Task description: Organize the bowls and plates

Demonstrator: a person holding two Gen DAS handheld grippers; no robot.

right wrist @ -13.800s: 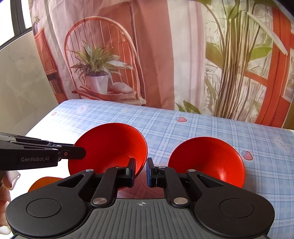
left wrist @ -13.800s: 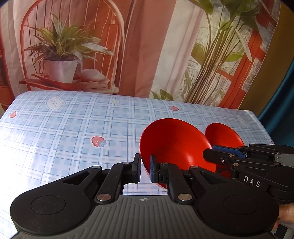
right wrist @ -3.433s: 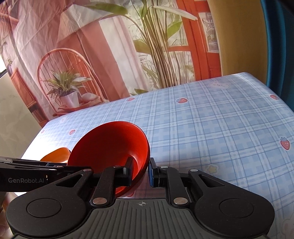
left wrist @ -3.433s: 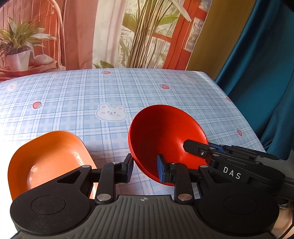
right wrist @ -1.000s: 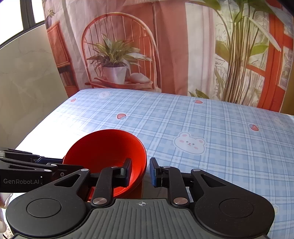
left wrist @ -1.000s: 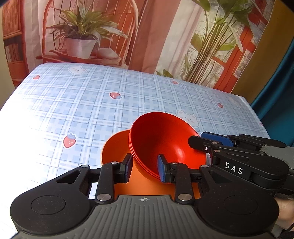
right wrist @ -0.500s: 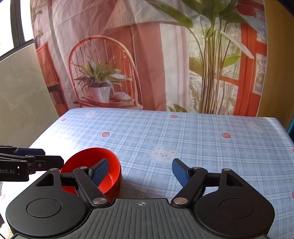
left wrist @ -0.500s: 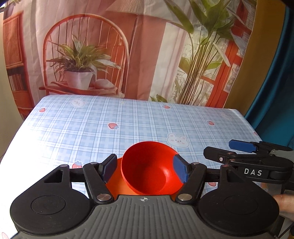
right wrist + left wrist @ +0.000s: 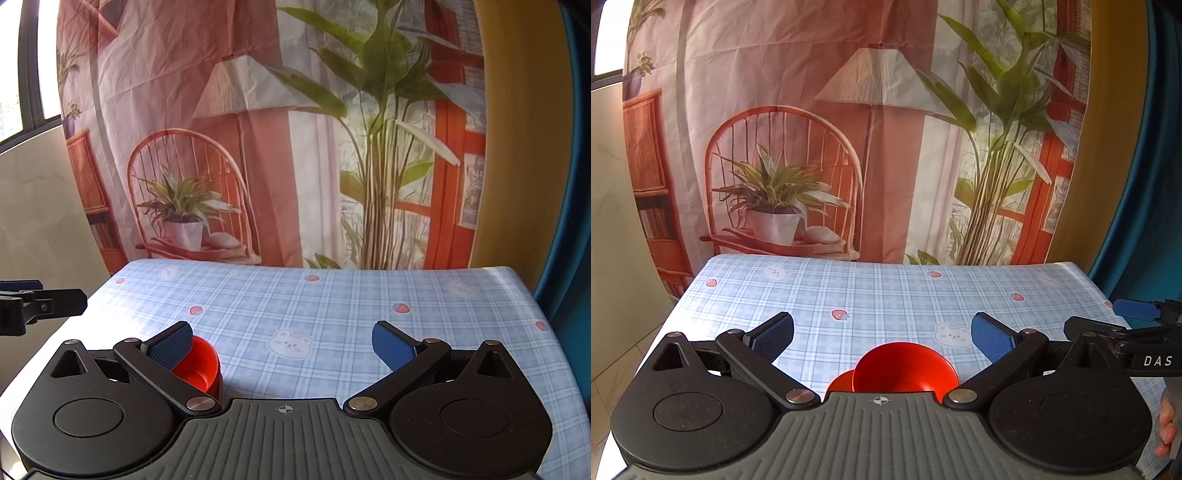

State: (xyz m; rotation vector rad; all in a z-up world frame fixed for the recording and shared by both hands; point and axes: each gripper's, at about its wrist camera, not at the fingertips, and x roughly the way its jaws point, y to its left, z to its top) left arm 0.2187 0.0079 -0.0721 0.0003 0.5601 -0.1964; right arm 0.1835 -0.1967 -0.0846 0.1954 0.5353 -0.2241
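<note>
Both grippers have let go and pulled up and back since a second ago, when each was pinched on the rim of the red bowl. Now the left gripper [image 9: 882, 334] stands with its blue pads spread wide and nothing between them, and the right gripper [image 9: 282, 341] is equally wide and empty.

Below the left jaws, near the table's front edge, the red bowl [image 9: 905, 367] sits upright, nested on the orange plate [image 9: 839, 383], of which only a sliver shows at its left side. From the right wrist view the same red bowl [image 9: 195, 363] peeks out behind the left finger, resting on the checked tablecloth [image 9: 332, 306].

Stacking looks finished: the bowls seen apart at the start are gathered into one pile on the plate, and no other dish shows on the cloth. Any next move would call only for drawing both grippers clear without nudging the stack, which sits close to the edge.
</note>
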